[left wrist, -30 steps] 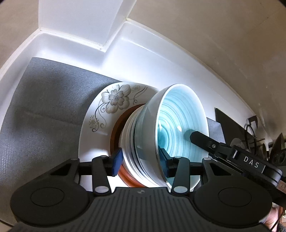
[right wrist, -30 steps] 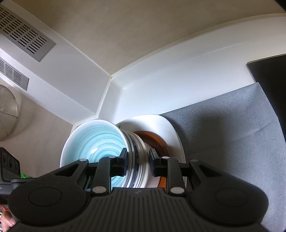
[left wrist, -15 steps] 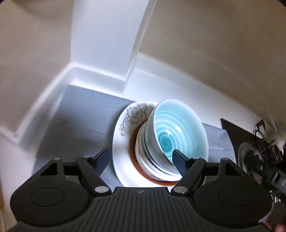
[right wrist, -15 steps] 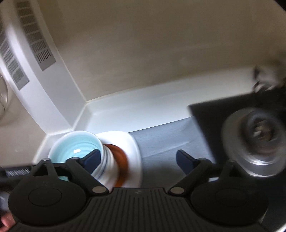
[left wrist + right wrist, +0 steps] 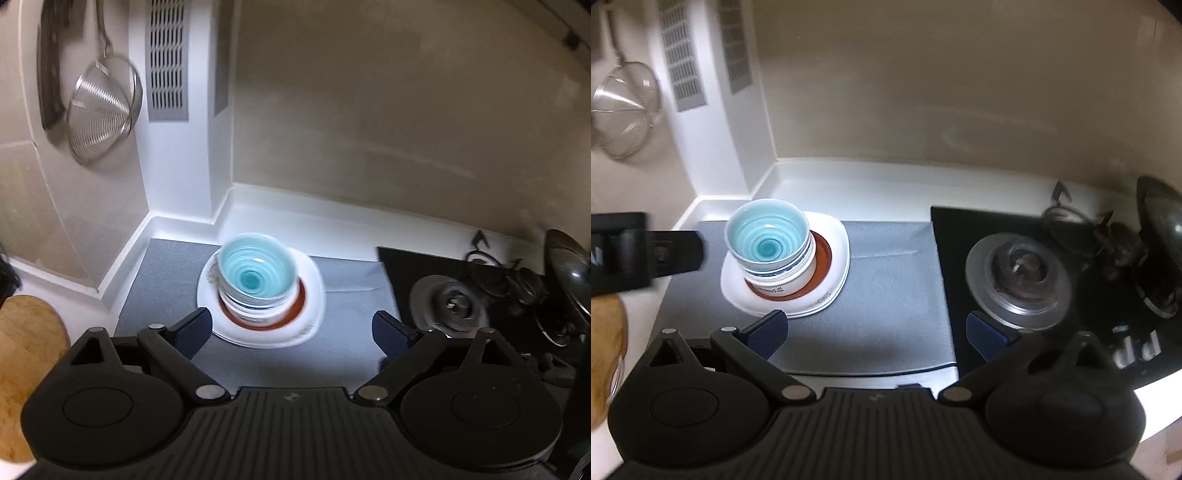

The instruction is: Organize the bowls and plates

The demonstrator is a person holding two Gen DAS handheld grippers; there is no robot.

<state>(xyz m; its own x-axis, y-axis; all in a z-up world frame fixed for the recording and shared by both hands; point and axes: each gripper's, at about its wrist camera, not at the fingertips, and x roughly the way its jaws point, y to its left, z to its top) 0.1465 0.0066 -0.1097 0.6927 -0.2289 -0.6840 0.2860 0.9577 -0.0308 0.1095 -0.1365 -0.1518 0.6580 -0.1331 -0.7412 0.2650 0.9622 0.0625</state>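
Note:
A stack of dishes stands on a grey mat point(image 5: 351, 343) in the counter corner. A blue swirl bowl point(image 5: 255, 271) tops several white bowls, on a brown plate point(image 5: 291, 314), on a white square plate point(image 5: 310, 284). My left gripper point(image 5: 291, 332) is open and empty, held back above the stack. My right gripper point(image 5: 875, 332) is open and empty, to the right of the stack and apart from it. The right wrist view shows the blue bowl point(image 5: 766, 236), the white plate point(image 5: 834, 258), the mat point(image 5: 886, 295) and the left gripper's body point(image 5: 635, 254) at the left edge.
A black stove point(image 5: 1052, 295) with a round burner point(image 5: 1019, 277) lies right of the mat. A metal strainer point(image 5: 99, 114) hangs on the left wall. A wooden board point(image 5: 26, 362) is at the lower left. White backsplash walls close the corner.
Both grippers let go of the bowl stack, opened wide, and pulled back and up. The stack now stands alone on the plates.

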